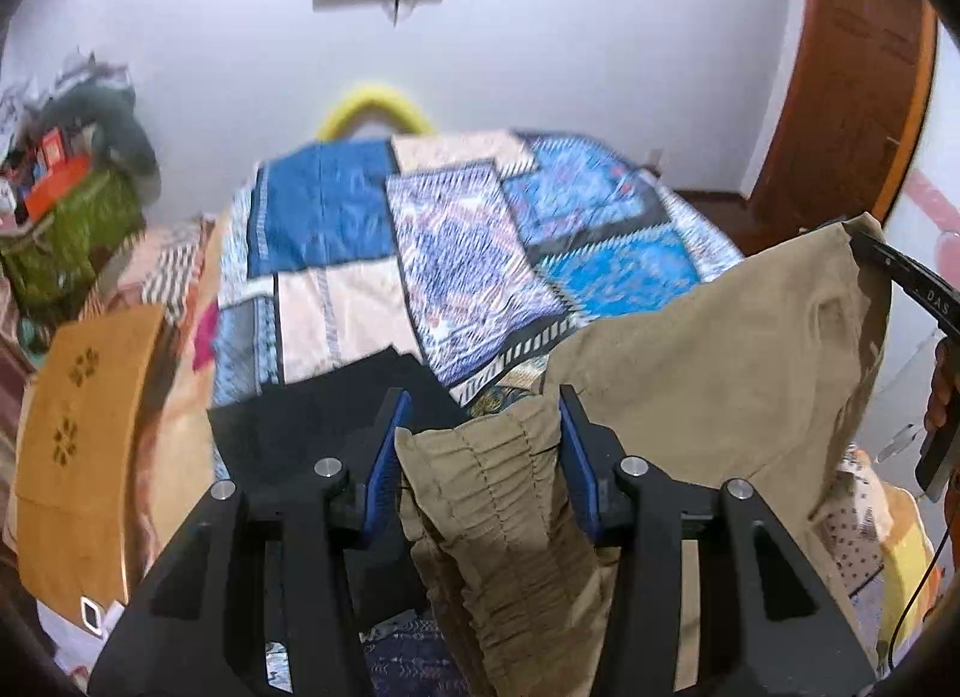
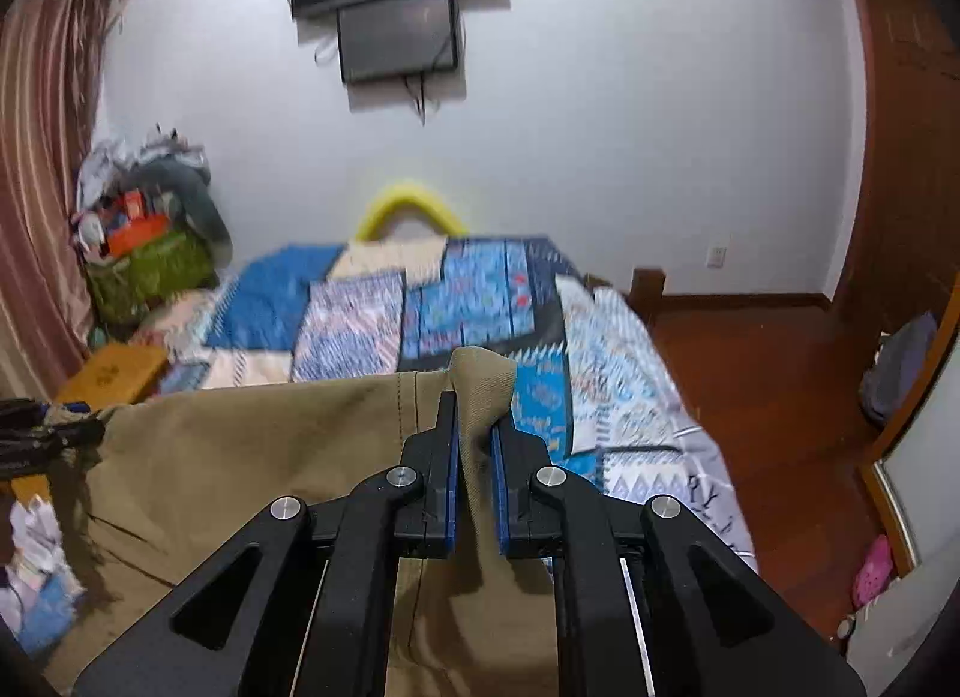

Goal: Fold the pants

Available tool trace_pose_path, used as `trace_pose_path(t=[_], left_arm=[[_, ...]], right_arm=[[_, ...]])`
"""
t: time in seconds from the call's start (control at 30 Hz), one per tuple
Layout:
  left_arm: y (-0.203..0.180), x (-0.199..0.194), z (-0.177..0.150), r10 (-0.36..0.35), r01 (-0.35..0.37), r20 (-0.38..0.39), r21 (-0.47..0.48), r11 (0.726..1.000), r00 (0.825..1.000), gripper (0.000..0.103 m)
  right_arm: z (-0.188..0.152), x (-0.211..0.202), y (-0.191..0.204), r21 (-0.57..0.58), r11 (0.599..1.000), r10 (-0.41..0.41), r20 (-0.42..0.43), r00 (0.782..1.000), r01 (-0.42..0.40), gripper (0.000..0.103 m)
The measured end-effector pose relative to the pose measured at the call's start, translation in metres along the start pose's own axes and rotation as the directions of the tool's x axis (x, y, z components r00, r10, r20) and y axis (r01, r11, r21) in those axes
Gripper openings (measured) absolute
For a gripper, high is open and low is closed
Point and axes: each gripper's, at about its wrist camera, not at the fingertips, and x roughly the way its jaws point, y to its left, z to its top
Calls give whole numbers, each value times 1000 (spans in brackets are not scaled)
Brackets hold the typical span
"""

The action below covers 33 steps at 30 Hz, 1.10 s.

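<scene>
Khaki pants (image 1: 720, 349) hang stretched between my two grippers above the bed. My left gripper (image 1: 483, 403) is shut on the gathered elastic waistband (image 1: 498, 493), which bunches between the blue pads. At the right edge of the left wrist view, my right gripper (image 1: 870, 247) holds the other top corner, with a hand (image 1: 942, 391) behind it. In the right wrist view, my right gripper (image 2: 474, 415) is shut on a fold of the pants (image 2: 270, 457), a corner poking up past the fingertips. The left gripper (image 2: 48, 427) shows at the far left edge.
A patchwork blue quilt covers the bed (image 1: 450, 253). A black garment (image 1: 312, 415) lies on its near end. An orange wooden stool (image 1: 84, 457) and a green bag of clutter (image 1: 72, 229) stand to the left. A wooden door (image 1: 852, 97) and wood floor (image 2: 750, 397) are on the right.
</scene>
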Motion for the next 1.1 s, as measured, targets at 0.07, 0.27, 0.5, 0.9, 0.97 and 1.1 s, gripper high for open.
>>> trace_pose_path(t=[0.07, 0.27, 0.5, 0.9, 0.97, 1.1], left_arm=[[-6, -18, -3, -11, 11, 19, 11, 1000, 1000, 48], [-24, -62, -26, -20, 16, 58, 70, 997, 998, 48], [-44, -99, -61, -31, 18, 86, 150, 989, 996, 48], [-64, -116, -132, -62, 51, 39, 241, 969, 997, 48], [-63, -115, -143, -58, 50, 26, 247, 968, 998, 49], [-59, -121, -162, -83, 78, 12, 235, 969, 996, 51]], right_arm=[[2, -18, 1, 5, 1000, 3, 17, 1000, -3, 8], [-11, -73, 4, 11, 1000, 20, 32, 999, -20, 8], [-48, -112, 2, 40, 999, 27, -2, 1000, -27, 8], [-122, -150, 7, 61, 998, 6, -91, 996, 0, 8], [-132, -151, 7, 66, 998, 11, -107, 994, -3, 8], [-153, -156, 10, 81, 997, 20, -134, 991, -10, 8]])
